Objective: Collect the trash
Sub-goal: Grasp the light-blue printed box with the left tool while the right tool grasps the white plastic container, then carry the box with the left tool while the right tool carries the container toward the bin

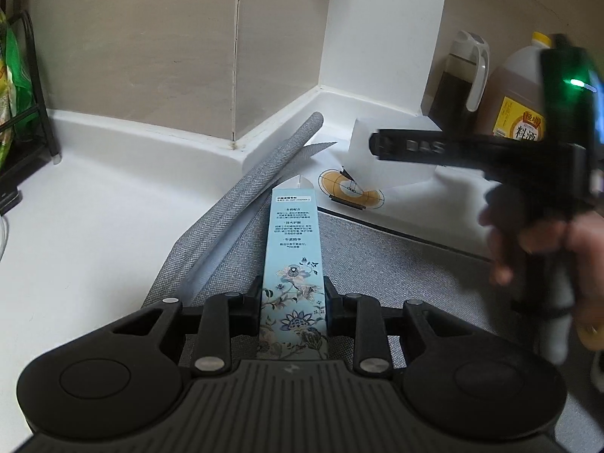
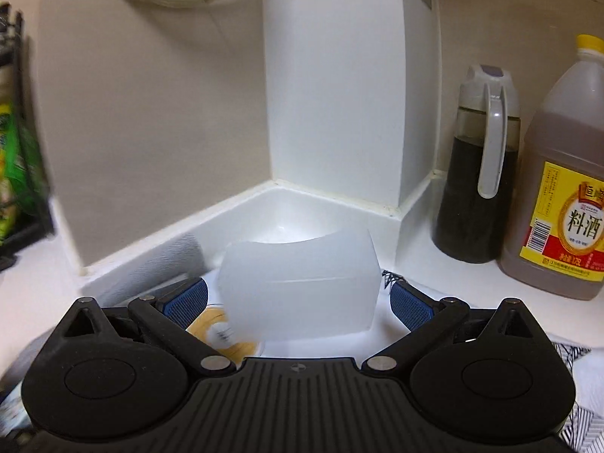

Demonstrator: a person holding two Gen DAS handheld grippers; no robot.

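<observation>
We are midway through collecting trash, with one piece already in hand and a second lined up. Our left gripper (image 1: 292, 302) is clamped on the long pale-blue flowered carton (image 1: 292, 264), which runs up the centre of the left wrist view, pinched near its lower end with the rest lying over the grey mat (image 1: 396, 264). Our right gripper (image 2: 298, 298) stands wide, its blue pads (image 2: 187, 302) clear on either side of the translucent white box (image 2: 298, 283) that sits in the middle of the right wrist view, on a printed white sheet (image 1: 351, 188) in the corner of the white counter (image 1: 94, 226). We judge the next move to be a short advance so both pads flank the box squarely, then a gentle squeeze, since its thin walls look likely to buckle or slip. In the left wrist view the right tool appears blurred at the right edge, held by a hand (image 1: 528, 249). Counting: two grippers, one carton, one translucent box, one printed sheet, one grey mat with a rolled-up edge, two bottles at the right, namely a dark sauce dispenser (image 2: 479, 173) and a yellow-capped cooking wine jug (image 2: 562, 188), and one black rack (image 1: 26, 113) at the left edge.
</observation>
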